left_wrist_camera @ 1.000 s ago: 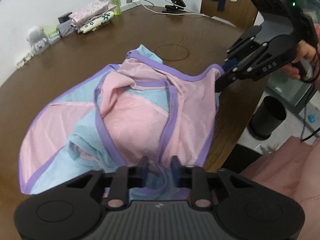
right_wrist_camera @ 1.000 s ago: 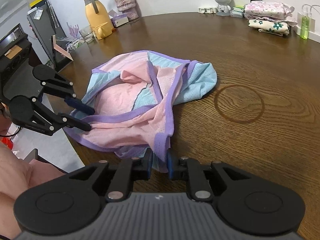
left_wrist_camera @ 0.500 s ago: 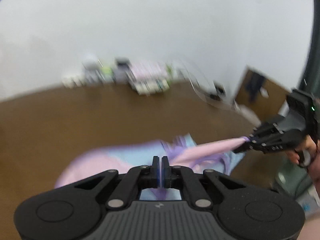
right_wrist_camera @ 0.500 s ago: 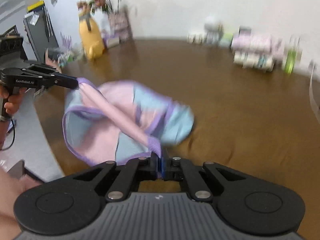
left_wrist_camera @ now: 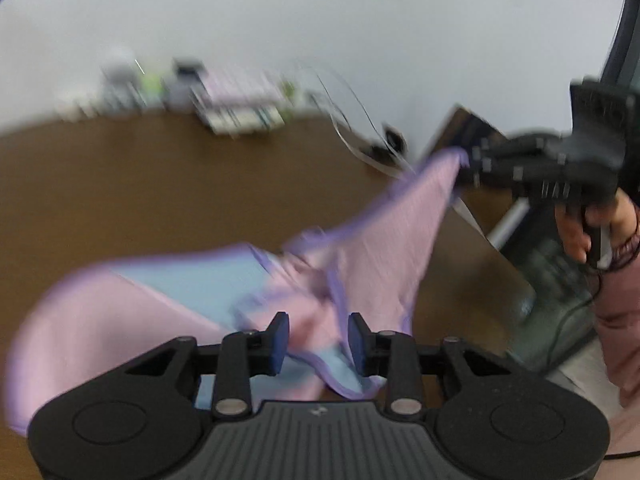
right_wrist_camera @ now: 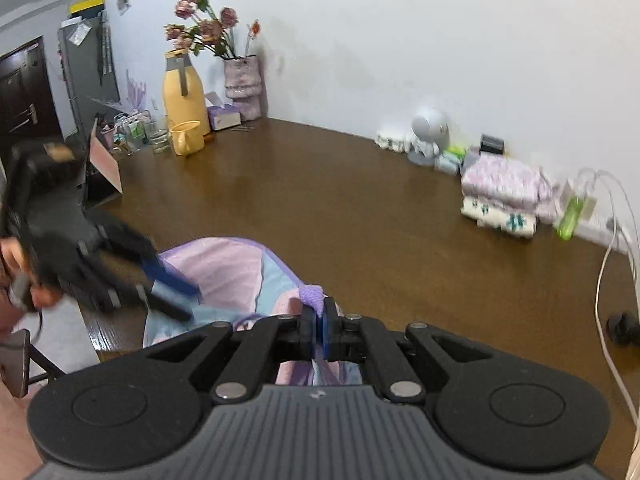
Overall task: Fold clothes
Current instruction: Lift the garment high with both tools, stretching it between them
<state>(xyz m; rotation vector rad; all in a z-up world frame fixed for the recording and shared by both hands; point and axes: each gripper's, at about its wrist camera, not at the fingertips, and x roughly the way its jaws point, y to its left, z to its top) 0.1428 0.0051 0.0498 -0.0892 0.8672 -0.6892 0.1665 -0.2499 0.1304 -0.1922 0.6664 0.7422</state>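
1. My right gripper [right_wrist_camera: 319, 326] has its jaws pressed together, pinching a bunched purple hem of the garment [left_wrist_camera: 372, 248]. In the left wrist view I see it top right, w/ the cloth corner at its tip [left_wrist_camera: 466, 166] and a hand [left_wrist_camera: 588, 228] on the grip.
2. My left gripper [left_wrist_camera: 319, 340] has its jaws opening. Cloth shows btwn the fingers [left_wrist_camera: 279, 340] but the pads aren't pressing on it. In the right wrist view it's a blur at left [right_wrist_camera: 172, 292], jaws apart over the garment's near edge.
3. Garment is pink and light-blue mesh w/ purple trim. It's on the near side of the brown table [right_wrist_camera: 360, 208], close to the edge, partly lifted.
4. Long axis: runs from the low, flat left end on the table [left_wrist_camera: 80, 320] up to the raised corner at the right gripper. So it slants upward to the right in the left wrist view, stretched into a taut pink panel.
5. Blue panel [left_wrist_camera: 192, 284] lies flat, facing up, mid-left.
6. Far side of the table holds a stack of folded clothes [right_wrist_camera: 502, 196], well apart from the garment. Left wrist view is motion-blurred, so fine detail is unclear.
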